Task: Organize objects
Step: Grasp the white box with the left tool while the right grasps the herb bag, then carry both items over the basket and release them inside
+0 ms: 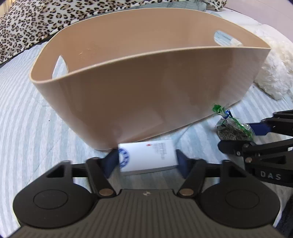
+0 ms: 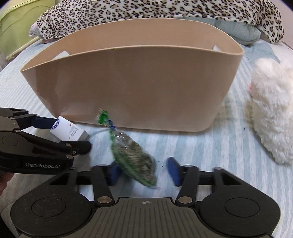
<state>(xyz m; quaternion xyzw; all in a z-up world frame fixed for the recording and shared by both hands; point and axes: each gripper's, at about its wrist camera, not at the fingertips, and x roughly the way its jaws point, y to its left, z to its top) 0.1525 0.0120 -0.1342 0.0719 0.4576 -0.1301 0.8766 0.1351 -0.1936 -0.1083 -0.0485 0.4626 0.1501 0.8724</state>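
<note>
A tan plastic basket with handle holes stands on the striped bed; it also shows in the right wrist view. My left gripper is open around a white box with a blue emblem, its blue pads at the box's two sides. The box also shows in the right wrist view. My right gripper is open around a clear green-printed bag of dried herbs, which lies against its left pad. The bag also shows in the left wrist view.
A white fluffy plush toy lies right of the basket. A leopard-print blanket is piled behind it. The pale blue striped bedsheet covers the surface. A green cabinet stands at far left.
</note>
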